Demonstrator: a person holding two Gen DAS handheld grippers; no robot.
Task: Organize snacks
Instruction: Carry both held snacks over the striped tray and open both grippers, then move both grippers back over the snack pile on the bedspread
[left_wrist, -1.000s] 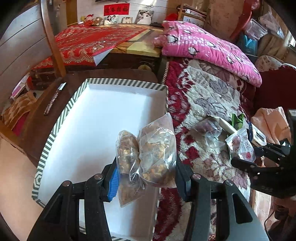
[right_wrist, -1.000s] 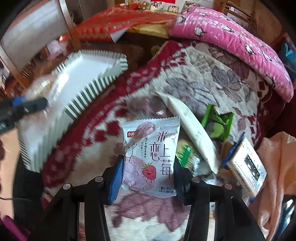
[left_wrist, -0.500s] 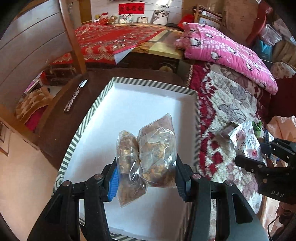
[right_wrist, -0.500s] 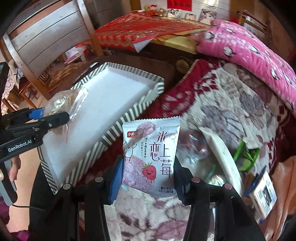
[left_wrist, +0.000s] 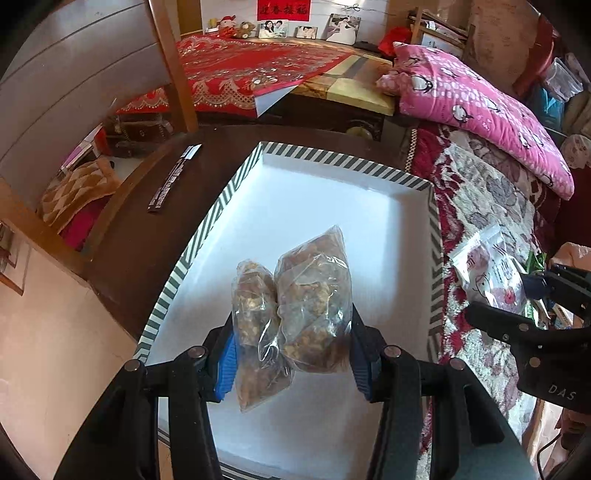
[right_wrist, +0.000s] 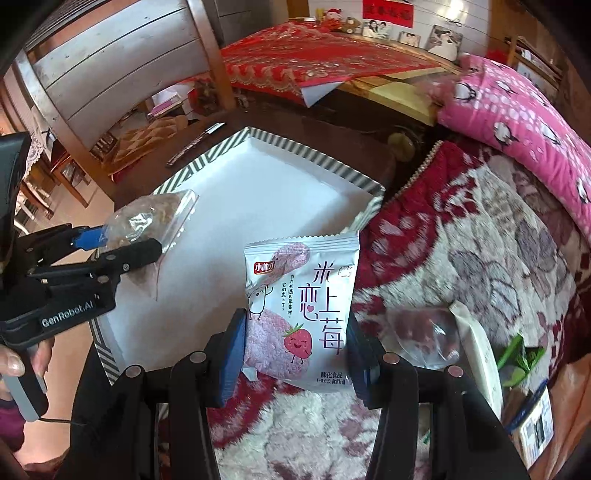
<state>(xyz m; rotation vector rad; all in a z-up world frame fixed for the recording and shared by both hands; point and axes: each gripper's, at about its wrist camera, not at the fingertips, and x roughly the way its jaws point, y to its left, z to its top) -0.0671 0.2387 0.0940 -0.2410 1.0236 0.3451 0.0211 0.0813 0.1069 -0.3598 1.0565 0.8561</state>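
My left gripper (left_wrist: 291, 354) is shut on two clear bags of brown snacks (left_wrist: 295, 306) and holds them above the white tray with a striped rim (left_wrist: 229, 195). It also shows in the right wrist view (right_wrist: 122, 247), over the tray (right_wrist: 354, 177). My right gripper (right_wrist: 299, 354) is shut on a white strawberry snack packet (right_wrist: 303, 314), held above the red floral blanket (right_wrist: 461, 236) at the tray's right edge. The packet (left_wrist: 491, 273) and right gripper (left_wrist: 532, 299) show at the right of the left wrist view.
More snack packets (right_wrist: 476, 347) lie on the blanket at the right, with a small box (right_wrist: 535, 428). A dark strip (left_wrist: 173, 177) lies on the brown table left of the tray. A pink pillow (left_wrist: 476, 107) is behind.
Both grippers have moved left with their loads. The left one now hangs over the tray's middle. The right one has come from the snack pile to the tray's right edge.
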